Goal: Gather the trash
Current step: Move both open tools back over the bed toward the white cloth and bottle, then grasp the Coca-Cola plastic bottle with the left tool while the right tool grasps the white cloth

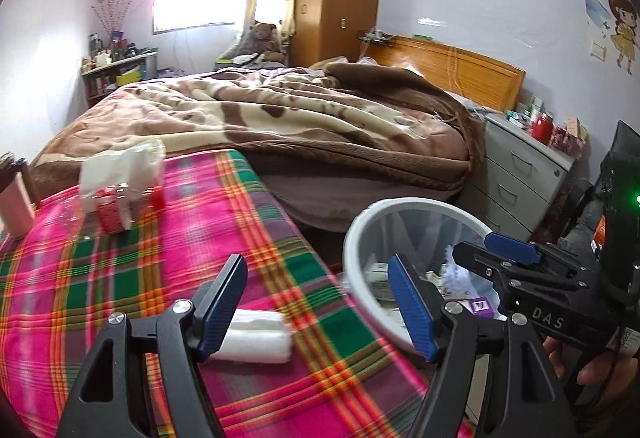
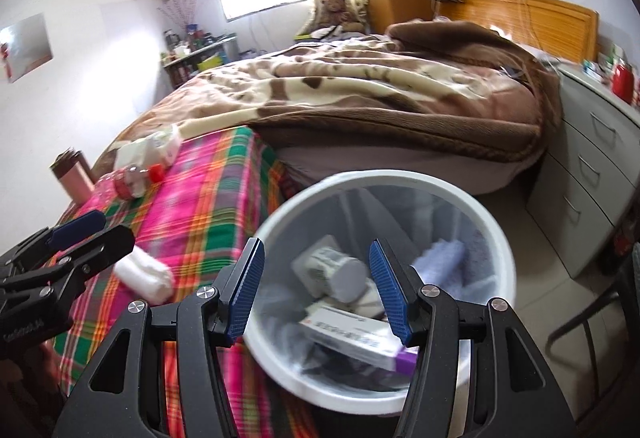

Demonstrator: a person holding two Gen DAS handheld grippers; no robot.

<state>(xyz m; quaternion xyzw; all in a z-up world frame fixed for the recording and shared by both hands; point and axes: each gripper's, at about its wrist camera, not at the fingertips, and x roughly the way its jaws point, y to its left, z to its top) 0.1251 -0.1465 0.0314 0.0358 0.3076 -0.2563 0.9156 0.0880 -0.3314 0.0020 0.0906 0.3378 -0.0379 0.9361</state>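
Note:
A white trash bin [image 2: 400, 179] stands on the floor beside the plaid-covered surface [image 1: 168, 278]. It holds a white and purple box [image 2: 352, 334], a grey cup [image 2: 340, 274] and a lavender cloth [image 2: 440, 258]. My right gripper [image 2: 316, 258] hangs open above the bin with nothing between its pads; the left wrist view shows it over the bin [image 1: 360, 234] too. My left gripper [image 1: 316, 302] is open and empty above the plaid edge. Just left of it lies a white tissue roll [image 1: 256, 338]. Farther back lie a red-labelled plastic bottle [image 1: 116, 205] and crumpled white wrapping [image 1: 120, 165].
A pink flask [image 1: 16, 205] stands at the plaid cover's far left. Behind is a bed with a brown blanket [image 1: 300, 117]. A grey drawer cabinet [image 2: 592, 165] with small items on top stands right of the bin. A dark chair frame [image 2: 592, 318] is at the lower right.

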